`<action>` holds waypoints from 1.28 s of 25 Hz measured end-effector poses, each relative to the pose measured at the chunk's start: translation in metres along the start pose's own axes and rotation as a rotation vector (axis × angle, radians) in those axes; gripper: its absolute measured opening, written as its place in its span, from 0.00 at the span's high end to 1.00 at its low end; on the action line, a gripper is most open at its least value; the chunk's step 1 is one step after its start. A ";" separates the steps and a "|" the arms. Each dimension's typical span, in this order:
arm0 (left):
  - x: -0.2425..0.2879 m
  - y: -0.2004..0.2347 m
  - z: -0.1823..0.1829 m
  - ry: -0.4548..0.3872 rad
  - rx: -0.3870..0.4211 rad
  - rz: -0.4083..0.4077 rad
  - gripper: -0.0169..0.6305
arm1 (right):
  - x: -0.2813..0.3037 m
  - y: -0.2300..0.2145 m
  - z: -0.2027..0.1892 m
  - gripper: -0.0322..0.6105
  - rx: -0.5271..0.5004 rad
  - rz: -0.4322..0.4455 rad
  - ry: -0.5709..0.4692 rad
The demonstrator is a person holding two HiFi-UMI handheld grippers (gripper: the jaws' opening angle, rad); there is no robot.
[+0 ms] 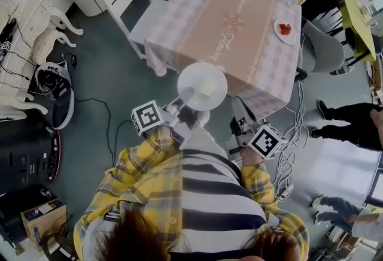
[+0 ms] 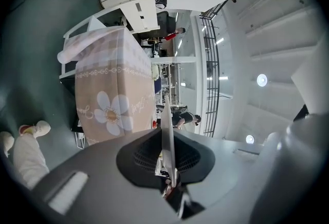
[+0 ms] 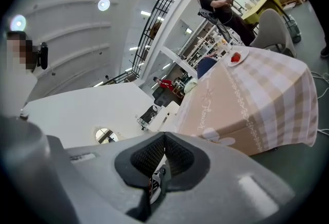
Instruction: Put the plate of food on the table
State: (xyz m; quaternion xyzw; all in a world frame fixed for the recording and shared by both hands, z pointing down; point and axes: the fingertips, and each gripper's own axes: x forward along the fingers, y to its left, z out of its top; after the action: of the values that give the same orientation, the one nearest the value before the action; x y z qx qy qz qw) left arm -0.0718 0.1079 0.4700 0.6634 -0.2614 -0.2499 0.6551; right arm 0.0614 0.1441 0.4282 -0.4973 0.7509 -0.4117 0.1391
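Pinching thin round white plate point(image 1: 192, 76), checked tablecloth point(image 1: 203, 20)

Bright ceiling lamps point(image 2: 262, 80), fisheye warping, dark vignetted corners

White plate point(image 1: 190, 76) bearing pale food point(image 1: 207, 87), level, beside pink-clothed table point(image 1: 209, 20).

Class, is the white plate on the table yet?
No: left gripper holds the white plate by its rim, short of the table.
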 end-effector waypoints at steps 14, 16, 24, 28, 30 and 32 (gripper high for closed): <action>0.078 -0.006 0.051 -0.055 -0.011 0.003 0.94 | 0.078 -0.022 0.060 0.95 -0.001 0.056 0.063; 0.088 0.000 0.060 -0.060 0.008 0.020 0.94 | 0.087 -0.026 0.068 0.95 -0.002 0.062 0.070; 0.139 -0.002 0.085 -0.069 0.009 0.014 0.94 | 0.123 -0.053 0.100 0.95 0.004 0.060 0.088; 0.163 0.000 0.097 -0.069 0.019 0.011 0.94 | 0.139 -0.063 0.116 0.95 -0.010 0.064 0.088; 0.172 0.001 0.101 -0.060 0.029 0.008 0.94 | 0.144 -0.067 0.121 0.95 -0.013 0.055 0.087; 0.182 -0.003 0.103 -0.050 0.030 -0.005 0.94 | 0.149 -0.069 0.126 0.95 -0.013 0.044 0.077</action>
State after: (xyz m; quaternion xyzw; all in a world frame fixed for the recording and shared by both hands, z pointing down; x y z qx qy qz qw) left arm -0.0072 -0.0907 0.4669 0.6676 -0.2796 -0.2640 0.6376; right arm 0.1136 -0.0569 0.4318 -0.4654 0.7690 -0.4227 0.1159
